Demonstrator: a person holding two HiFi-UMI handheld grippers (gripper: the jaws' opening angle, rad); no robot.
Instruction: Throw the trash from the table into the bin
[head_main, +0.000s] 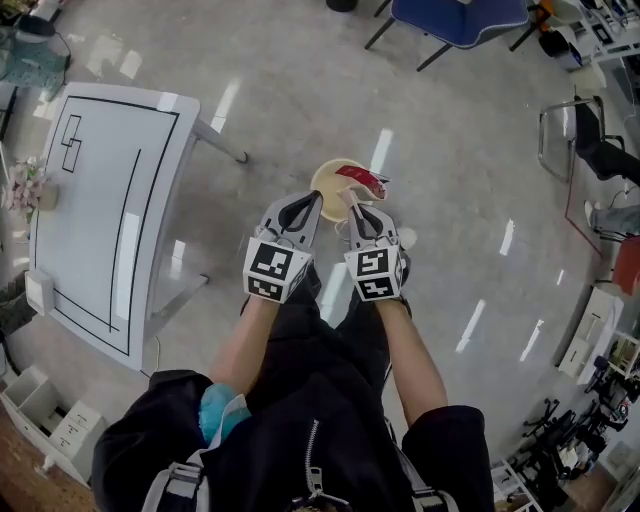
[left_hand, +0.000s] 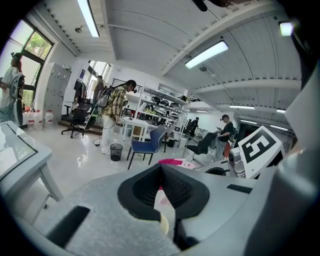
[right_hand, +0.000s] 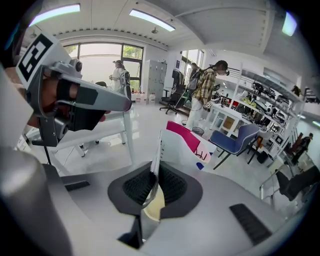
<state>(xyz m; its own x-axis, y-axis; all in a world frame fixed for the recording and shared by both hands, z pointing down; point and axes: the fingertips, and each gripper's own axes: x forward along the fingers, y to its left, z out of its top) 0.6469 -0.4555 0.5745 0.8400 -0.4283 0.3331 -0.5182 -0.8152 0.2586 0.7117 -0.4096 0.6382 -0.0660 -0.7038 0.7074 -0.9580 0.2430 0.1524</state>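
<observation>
Head view: the cup (head_main: 330, 178) hung over the floor (head_main: 300, 80), just right of the surface (head_main: 100, 200). Left gripper (head_main: 308, 203) and right gripper (head_main: 356, 207) had jaws clenched on its near rim, side by side, likely to keep it level.

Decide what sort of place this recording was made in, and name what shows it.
Probably a robotics lab or workshop: shelves of equipment, a white table and blue chair, strip lights overhead.

Round cream paper bowl (head_main: 335, 185), mouth up, in mid-air over floor (head_main: 300, 90). Red-and-white wrapper (head_main: 363, 181) across far rim. Near rim pinched by left gripper (head_main: 300, 213) and right gripper (head_main: 358, 215).
</observation>
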